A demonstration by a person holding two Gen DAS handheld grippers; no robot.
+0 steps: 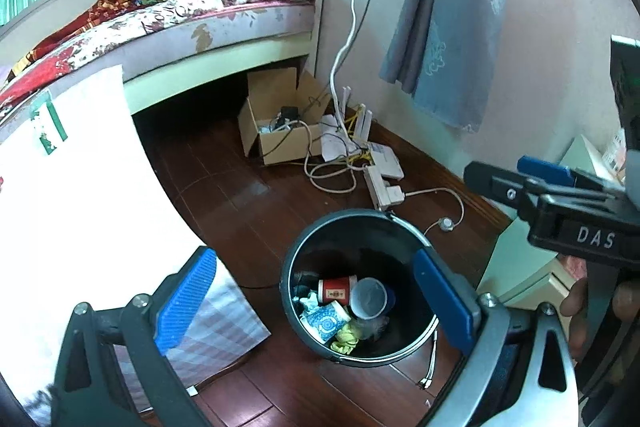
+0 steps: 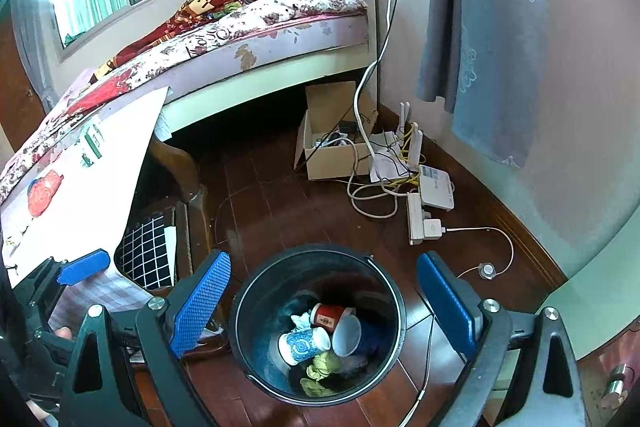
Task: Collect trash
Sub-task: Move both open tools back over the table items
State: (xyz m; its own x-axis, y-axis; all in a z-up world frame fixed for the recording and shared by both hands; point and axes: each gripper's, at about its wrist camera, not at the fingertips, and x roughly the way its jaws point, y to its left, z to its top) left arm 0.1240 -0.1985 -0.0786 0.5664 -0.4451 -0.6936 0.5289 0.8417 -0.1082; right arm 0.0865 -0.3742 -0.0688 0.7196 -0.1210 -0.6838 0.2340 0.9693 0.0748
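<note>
A dark round trash bin (image 1: 298, 247) (image 2: 248, 291) stands on the wooden floor below both grippers. Inside lie a red paper cup (image 1: 337, 287) (image 2: 330, 317), a blue patterned cup (image 1: 325, 323) (image 2: 300, 345), a grey-blue cup (image 1: 369, 297) (image 2: 347, 335), crumpled tissue and yellow-green scraps (image 1: 347, 337) (image 2: 320, 367). My left gripper (image 1: 316, 303) is open and empty above the bin. My right gripper (image 2: 324, 307) is open and empty, directly over the bin. The right gripper also shows at the right of the left wrist view (image 1: 516, 171); the left gripper shows at the left of the right wrist view (image 2: 84, 269).
A white-covered table (image 1: 80, 187) (image 2: 80, 179) stands at the left. A bed (image 1: 200, 19) (image 2: 260, 27) is behind. A cardboard box (image 1: 276, 123) (image 2: 332, 139), router, power strip (image 1: 382, 187) (image 2: 418, 219) and cables lie by the wall. A pale cabinet (image 1: 528, 267) is at the right.
</note>
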